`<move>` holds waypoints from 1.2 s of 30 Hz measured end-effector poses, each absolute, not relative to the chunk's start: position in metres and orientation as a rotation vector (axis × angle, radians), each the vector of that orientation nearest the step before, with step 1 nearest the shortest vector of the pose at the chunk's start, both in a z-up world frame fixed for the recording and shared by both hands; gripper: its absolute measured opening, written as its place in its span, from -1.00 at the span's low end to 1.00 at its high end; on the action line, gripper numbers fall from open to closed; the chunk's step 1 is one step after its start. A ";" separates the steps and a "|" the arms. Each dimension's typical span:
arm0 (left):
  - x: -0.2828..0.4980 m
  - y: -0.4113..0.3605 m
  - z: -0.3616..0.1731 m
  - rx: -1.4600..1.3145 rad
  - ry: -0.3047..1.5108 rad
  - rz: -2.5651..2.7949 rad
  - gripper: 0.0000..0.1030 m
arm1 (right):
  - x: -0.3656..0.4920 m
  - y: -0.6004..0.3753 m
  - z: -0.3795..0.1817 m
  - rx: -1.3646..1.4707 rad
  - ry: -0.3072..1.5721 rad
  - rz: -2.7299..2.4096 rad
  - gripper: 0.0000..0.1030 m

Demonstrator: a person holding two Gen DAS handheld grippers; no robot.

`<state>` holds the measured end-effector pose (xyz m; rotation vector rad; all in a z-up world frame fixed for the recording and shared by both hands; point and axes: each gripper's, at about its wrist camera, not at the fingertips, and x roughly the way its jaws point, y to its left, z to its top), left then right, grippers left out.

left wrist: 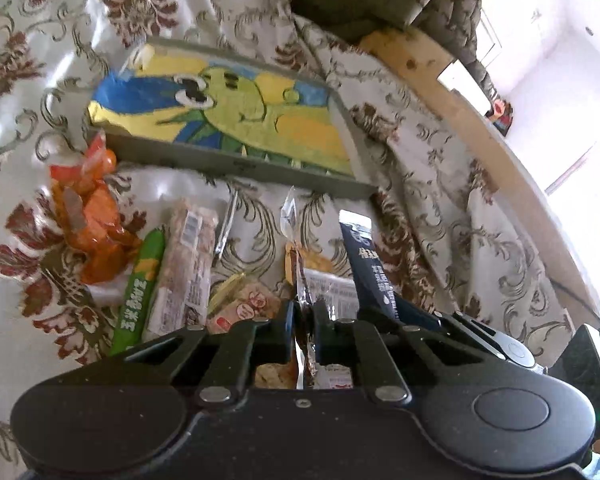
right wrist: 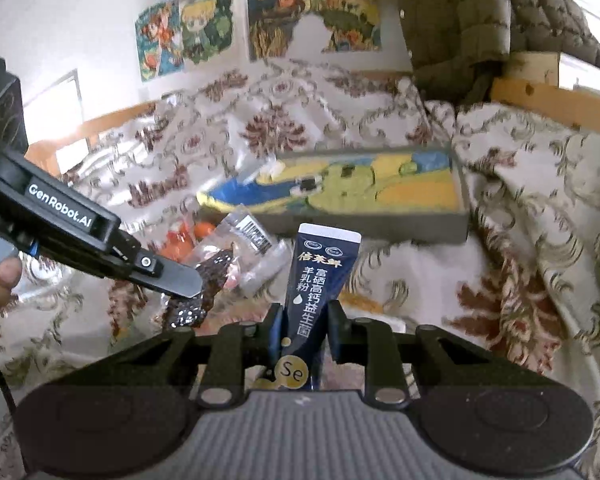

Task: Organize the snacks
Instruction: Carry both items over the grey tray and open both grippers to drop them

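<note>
In the left wrist view my left gripper [left wrist: 304, 314] is shut on the thin edge of a clear snack packet [left wrist: 296, 264] that holds something brown. The right wrist view shows that packet [right wrist: 220, 264] hanging from the left gripper's fingers [right wrist: 176, 278]. My right gripper [right wrist: 304, 312] is shut on a dark blue sachet [right wrist: 320, 276] with white lettering, held upright. The sachet [left wrist: 360, 252] also rises at the right of the left wrist view. Behind both lies a grey-green tray [right wrist: 440, 228], also seen as the tray [left wrist: 228, 168], with a colourful yellow, green and blue bag in it.
Loose snacks lie on the flowered cloth [left wrist: 420, 184] left of the left gripper: orange packets [left wrist: 92, 236], a green stick [left wrist: 140, 292], a long nut bar [left wrist: 188, 264], a small red-printed packet [left wrist: 244, 304]. A wooden rail [left wrist: 440, 80], an olive quilted jacket [right wrist: 460, 12] and wall pictures stand behind.
</note>
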<state>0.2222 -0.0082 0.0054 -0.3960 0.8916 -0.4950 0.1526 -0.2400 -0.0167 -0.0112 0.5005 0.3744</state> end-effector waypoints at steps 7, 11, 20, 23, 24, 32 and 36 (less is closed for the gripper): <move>0.232 0.007 0.032 -0.427 0.794 -0.493 -0.81 | 0.156 -0.238 0.012 0.010 0.451 0.358 -0.51; 0.261 0.017 0.046 -0.431 0.775 -0.483 -0.81 | 0.190 -0.233 0.030 0.048 0.452 0.366 -0.51; 0.357 0.034 0.050 -0.458 0.707 -0.468 -0.81 | 0.311 -0.217 0.054 0.100 0.451 0.359 -0.51; 0.392 0.028 0.036 -0.512 0.702 -0.470 -0.81 | 0.346 -0.220 0.052 0.090 0.467 0.329 -0.51; 0.403 0.024 0.031 -0.523 0.701 -0.472 -0.81 | 0.355 -0.221 0.051 0.079 0.469 0.314 -0.51; 0.447 -0.001 -0.014 -0.564 0.737 -0.479 -0.81 | 0.417 -0.235 0.028 0.021 0.500 0.208 -0.51; 0.452 -0.004 -0.033 -0.560 0.768 -0.479 -0.81 | 0.440 -0.229 0.013 -0.040 0.523 0.200 -0.51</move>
